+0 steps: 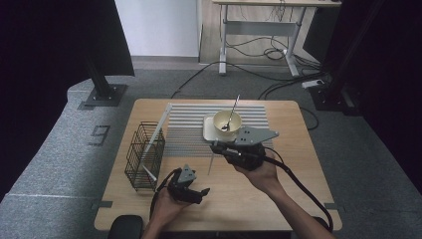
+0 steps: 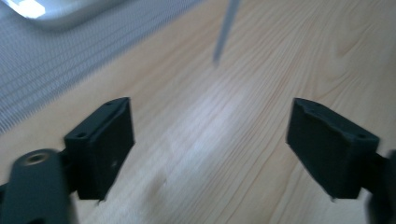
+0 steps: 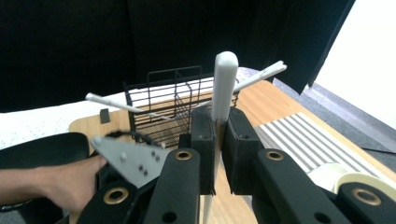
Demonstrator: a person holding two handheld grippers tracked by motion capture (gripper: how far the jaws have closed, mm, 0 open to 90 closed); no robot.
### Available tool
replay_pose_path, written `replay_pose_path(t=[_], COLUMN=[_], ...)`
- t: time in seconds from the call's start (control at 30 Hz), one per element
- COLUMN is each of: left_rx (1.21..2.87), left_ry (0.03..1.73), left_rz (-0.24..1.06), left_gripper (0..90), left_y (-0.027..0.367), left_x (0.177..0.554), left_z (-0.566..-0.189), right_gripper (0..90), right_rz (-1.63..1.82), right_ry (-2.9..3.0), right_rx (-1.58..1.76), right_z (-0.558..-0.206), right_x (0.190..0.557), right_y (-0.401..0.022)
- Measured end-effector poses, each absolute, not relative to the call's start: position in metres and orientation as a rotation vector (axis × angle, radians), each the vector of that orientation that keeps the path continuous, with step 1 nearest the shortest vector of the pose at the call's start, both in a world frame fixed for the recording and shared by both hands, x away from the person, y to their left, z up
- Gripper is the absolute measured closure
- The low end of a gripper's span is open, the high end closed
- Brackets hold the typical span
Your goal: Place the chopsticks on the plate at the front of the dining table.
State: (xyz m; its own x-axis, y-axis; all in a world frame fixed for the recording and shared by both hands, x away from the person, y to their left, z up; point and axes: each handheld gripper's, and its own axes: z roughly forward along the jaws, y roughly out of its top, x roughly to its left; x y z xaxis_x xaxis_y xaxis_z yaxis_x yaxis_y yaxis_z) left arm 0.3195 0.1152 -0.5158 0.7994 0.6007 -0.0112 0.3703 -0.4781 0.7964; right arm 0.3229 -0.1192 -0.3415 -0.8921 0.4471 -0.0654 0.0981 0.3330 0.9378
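Chopstick (image 3: 223, 84) sits clamped upright between your right gripper's (image 3: 218, 154) closed jaws, above the table beside the bowl (image 1: 227, 122). Carry it steadily to the wire basket (image 1: 144, 155), tip first; your left gripper (image 2: 210, 149) gapes empty.

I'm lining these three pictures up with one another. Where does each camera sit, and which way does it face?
High view: above the person's side, looking forward and down on the table; both forearms and hands show.
Left gripper view: rides the left gripper, facing the tabletop between open fingers.
Right gripper view: rides the right gripper, facing the wire basket; fingers clamp a white utensil.
Shared: high and right gripper views both show basket and left hand.
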Motion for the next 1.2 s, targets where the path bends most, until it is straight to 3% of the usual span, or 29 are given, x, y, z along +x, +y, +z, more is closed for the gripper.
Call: replay_pose_path(t=[0.37,0.77,0.97,1.03,1.2], left_rx=[2.017,2.057,2.052,2.063,2.094], left_ry=[0.604,0.508,0.497,0.516,0.524], left_rz=[0.360,0.394,0.378,0.370,0.353], left_gripper=[49.7,83.3,85.7,85.8,85.8], left_y=[0.118,0.113,0.113,0.113,0.110], left_x=[0.310,0.306,0.305,0.305,0.306], left_z=[-0.498,-0.497,-0.496,-0.496,-0.498], right_gripper=[83.9,83.9,83.1,78.0,48.0], right_rz=[1.577,1.582,1.581,1.568,1.539], right_ry=[2.360,2.400,2.403,2.396,2.357], right_rx=[0.453,0.454,0.472,0.487,0.538], right_z=[-0.353,-0.355,-0.352,-0.352,-0.352], right_x=[0.314,0.314,0.318,0.320,0.323], right_y=[-0.108,-0.105,-0.107,-0.107,-0.106])
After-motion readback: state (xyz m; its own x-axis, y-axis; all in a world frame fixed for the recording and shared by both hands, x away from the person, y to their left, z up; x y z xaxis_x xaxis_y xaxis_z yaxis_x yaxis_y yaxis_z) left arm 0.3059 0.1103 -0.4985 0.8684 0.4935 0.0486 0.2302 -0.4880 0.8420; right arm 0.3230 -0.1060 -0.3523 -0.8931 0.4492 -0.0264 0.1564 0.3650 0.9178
